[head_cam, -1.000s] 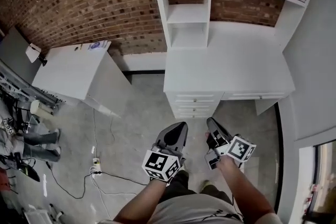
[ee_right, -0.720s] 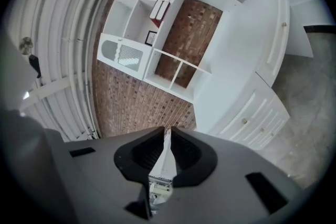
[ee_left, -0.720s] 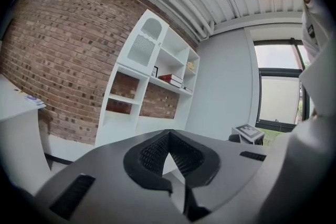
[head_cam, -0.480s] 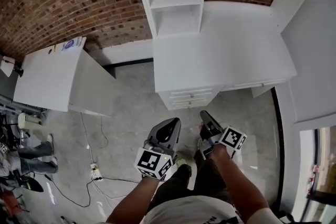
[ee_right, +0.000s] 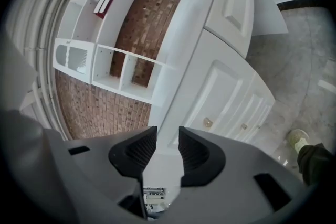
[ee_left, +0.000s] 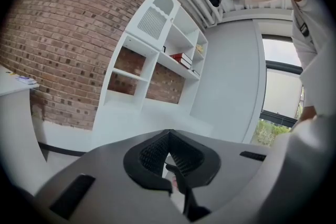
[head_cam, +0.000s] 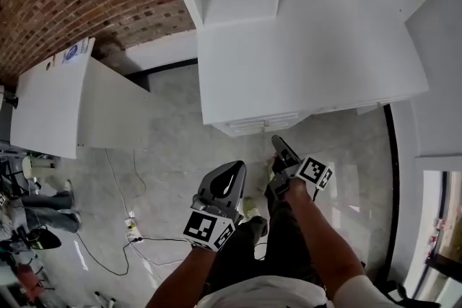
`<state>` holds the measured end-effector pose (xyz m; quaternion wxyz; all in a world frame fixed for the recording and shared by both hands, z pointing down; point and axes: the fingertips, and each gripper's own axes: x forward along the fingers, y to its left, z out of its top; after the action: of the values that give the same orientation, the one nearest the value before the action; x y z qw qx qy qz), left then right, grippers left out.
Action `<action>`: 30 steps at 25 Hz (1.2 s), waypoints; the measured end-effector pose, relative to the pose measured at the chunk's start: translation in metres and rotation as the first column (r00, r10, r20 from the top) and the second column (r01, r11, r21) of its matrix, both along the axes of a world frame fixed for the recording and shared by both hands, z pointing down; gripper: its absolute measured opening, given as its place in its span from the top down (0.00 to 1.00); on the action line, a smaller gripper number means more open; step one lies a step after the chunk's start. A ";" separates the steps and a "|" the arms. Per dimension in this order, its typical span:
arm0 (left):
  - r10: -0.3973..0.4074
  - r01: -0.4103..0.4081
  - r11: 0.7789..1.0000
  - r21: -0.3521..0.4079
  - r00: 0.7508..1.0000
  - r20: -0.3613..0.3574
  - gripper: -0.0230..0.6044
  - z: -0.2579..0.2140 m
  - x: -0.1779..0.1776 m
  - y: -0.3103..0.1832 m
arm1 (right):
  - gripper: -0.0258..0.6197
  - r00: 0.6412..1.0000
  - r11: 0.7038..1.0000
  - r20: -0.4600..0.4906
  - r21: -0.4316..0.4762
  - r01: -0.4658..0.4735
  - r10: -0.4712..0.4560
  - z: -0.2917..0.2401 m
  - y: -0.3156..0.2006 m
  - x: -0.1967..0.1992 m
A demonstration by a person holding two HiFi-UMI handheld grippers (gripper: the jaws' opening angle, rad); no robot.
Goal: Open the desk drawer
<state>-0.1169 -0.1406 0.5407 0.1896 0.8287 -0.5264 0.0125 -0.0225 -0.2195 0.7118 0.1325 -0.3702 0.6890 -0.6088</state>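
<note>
Drawer (head_cam: 261, 124) sat shut under the table (head_cam: 310, 47) front edge. Right gripper (ee_right: 168, 139) hung near that edge, jaws opening, nothing between. Left gripper (ee_left: 168, 138) was farther from table, jaws closed, empty.

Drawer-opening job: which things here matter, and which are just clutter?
Job:
- desk
- drawers with knobs
- right tool, jaws opening, nothing between them

Lying about:
- shelves
- red books
- side table
- power strip on the floor
</note>
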 end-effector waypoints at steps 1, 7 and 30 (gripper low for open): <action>-0.002 0.002 1.000 -0.011 1.000 0.002 0.94 0.009 0.000 -0.005 | 0.78 1.000 1.000 -0.003 -0.012 -0.004 0.004 0.013 -0.007 0.000; -0.012 0.012 0.999 -0.048 1.000 0.004 0.94 0.049 0.004 -0.028 | 0.78 1.000 0.997 -0.009 -0.080 -0.015 0.014 0.081 -0.034 0.000; -0.049 0.049 0.996 -0.078 0.999 0.001 0.94 0.094 -0.002 -0.043 | 0.84 0.998 0.995 0.002 -0.078 0.064 -0.064 0.134 -0.059 -0.027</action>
<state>-0.1191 -0.1833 0.6343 0.2225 0.8076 -0.5455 0.0280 -0.0496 -0.2787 0.8460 0.0981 -0.3528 0.6763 -0.6391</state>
